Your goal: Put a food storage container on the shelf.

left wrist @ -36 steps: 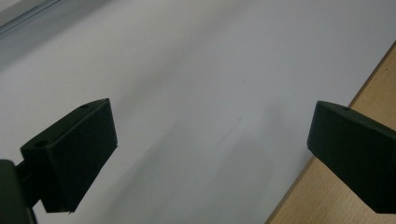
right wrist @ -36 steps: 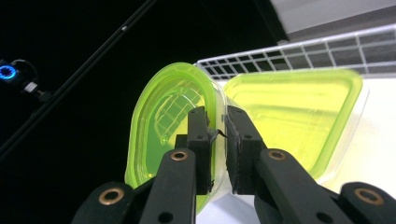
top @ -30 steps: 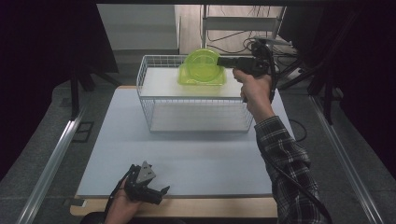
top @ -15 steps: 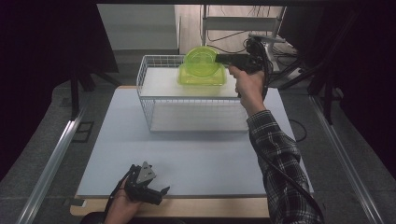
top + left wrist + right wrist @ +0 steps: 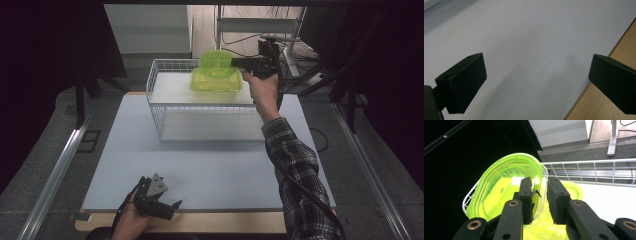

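Note:
A translucent green oval lid (image 5: 216,61) stands tilted on edge at the back of a white wire basket (image 5: 156,95). It sits over a green container (image 5: 215,81) that lies in the basket. My right gripper (image 5: 234,62) reaches in from the right, level with the lid. In the right gripper view the lid's rim (image 5: 543,177) passes between the jaws of my right gripper (image 5: 539,182). The jaws have just been opening, and a gap shows beside the rim. My left gripper (image 5: 172,209) rests near the table's front edge. Its jaws (image 5: 536,75) stand wide apart over the bare white mat.
The basket stands at the far middle of a white mat (image 5: 200,170), whose wooden table edge (image 5: 621,50) shows at the front. A metal rail (image 5: 55,170) runs along the left side. Cables and a stand (image 5: 295,35) lie behind the basket.
The right hand has risen slightly, and the green lid now stands more upright at the back of the basket. The left hand has not moved.

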